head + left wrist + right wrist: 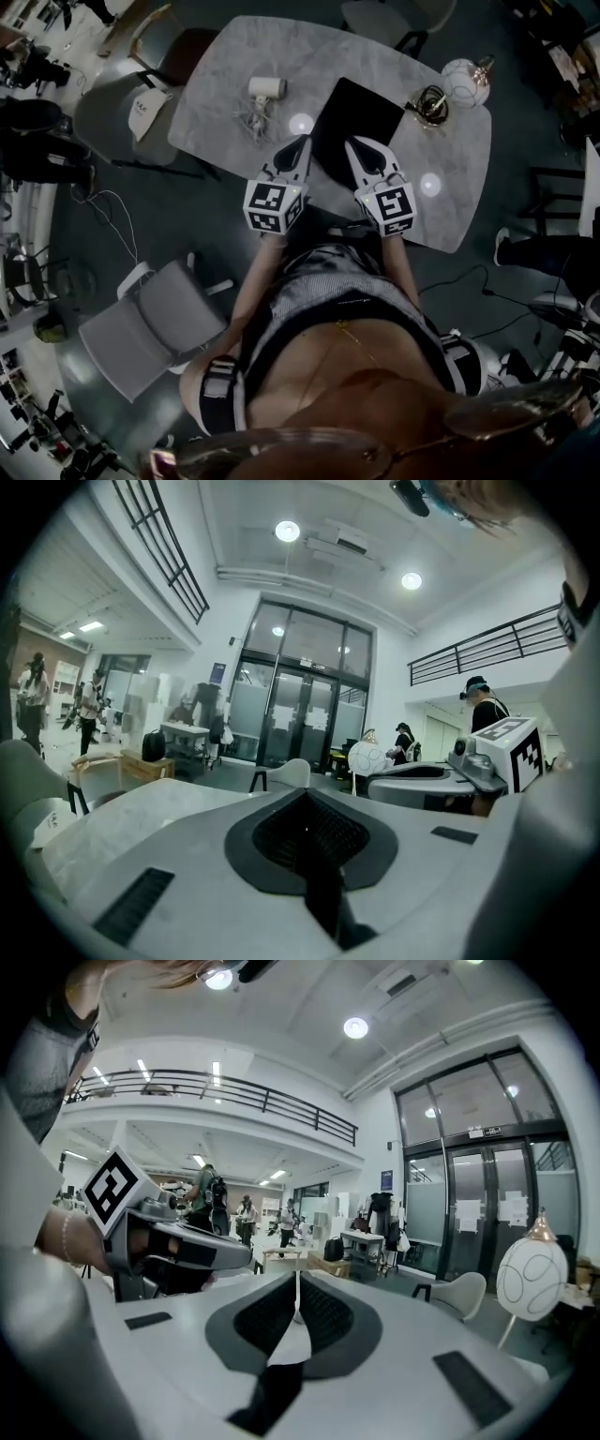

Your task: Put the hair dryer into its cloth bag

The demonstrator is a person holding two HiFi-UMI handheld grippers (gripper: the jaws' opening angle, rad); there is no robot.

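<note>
Head view: closed, empty left tool [302, 142] and right tool [354, 144] flank the flat black cloth bag [354, 114]; the white hair dryer [267, 87] lies apart on the marble surface [211, 98], its loose cord [251, 122] likely to snag.

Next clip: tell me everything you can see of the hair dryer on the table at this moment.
The hair dryer is small and white, plastic by its look, and lies on the far left part of the grey marbled table. Its pale cord sits in a loose bundle just nearer the person. It is left of the black bag, apart from it. Only table and cord touch it; the shut left gripper is short of it. Finer details are too small to tell.
</note>
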